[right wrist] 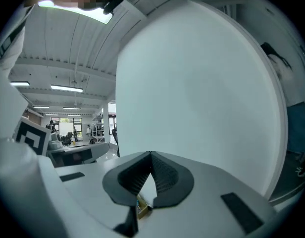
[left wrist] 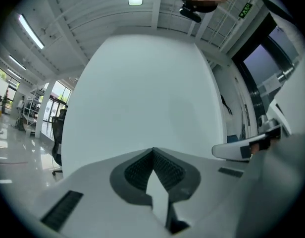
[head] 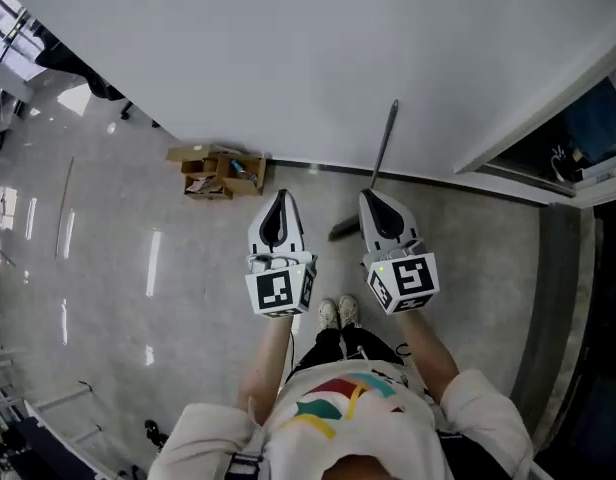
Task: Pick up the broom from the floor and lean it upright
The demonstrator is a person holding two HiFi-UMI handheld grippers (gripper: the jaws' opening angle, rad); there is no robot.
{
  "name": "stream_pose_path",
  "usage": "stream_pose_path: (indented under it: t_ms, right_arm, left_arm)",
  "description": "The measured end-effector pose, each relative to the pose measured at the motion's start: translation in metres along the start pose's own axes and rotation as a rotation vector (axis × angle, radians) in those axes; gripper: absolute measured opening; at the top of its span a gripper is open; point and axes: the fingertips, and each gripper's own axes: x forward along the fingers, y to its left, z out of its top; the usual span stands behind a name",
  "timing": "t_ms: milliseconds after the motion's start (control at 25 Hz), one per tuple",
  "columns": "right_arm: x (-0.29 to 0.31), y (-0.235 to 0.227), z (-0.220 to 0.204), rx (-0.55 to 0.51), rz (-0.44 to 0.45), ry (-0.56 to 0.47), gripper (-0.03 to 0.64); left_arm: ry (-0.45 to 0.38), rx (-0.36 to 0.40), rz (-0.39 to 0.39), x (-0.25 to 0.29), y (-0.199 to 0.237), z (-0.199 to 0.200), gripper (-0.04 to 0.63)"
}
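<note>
A broad white wall (head: pixel 288 58) is being viewed from steeply above, and it is being met by a glossy, pale floor (head: pixel 138 268) along a dark skirting line.

A slide is being judged the main risk. The floor looks smooth and reflective, so the bristle end could be carried out from the wall. The handle could then be dragged down the plain wall face until everything is lying flat again. The same could be caused by a knock from a gripper being drawn past.

The broom (head: pixel 384 148) is being propped against that wall, beyond the person's feet. Its long axis is being carried steeply upward. The dark head (head: pixel 343 230) is being rested on the floor near the wall's foot, while the thin handle is being pointed up and away, with its top being leaned on the wall.

A cardboard box (head: pixel 216 171) is being shown at the wall's foot, well apart to the left.

The left gripper (head: pixel 279 198) and the right gripper (head: pixel 372 196) are being held level, side by side. Each pair of jaws is being pressed together, with nothing being gripped between them. The right gripper is being seen in front of the lower handle, and no contact is being shown.
</note>
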Motion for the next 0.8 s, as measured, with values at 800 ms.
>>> stream_pose_path:
  t_ms: [800]
  right_arm:
    - [-0.101,0.051,0.044,0.002,0.052,-0.065,0.012]
  left_arm:
    - [-0.075,0.071,-0.070,-0.088,-0.050,0.074,0.044]
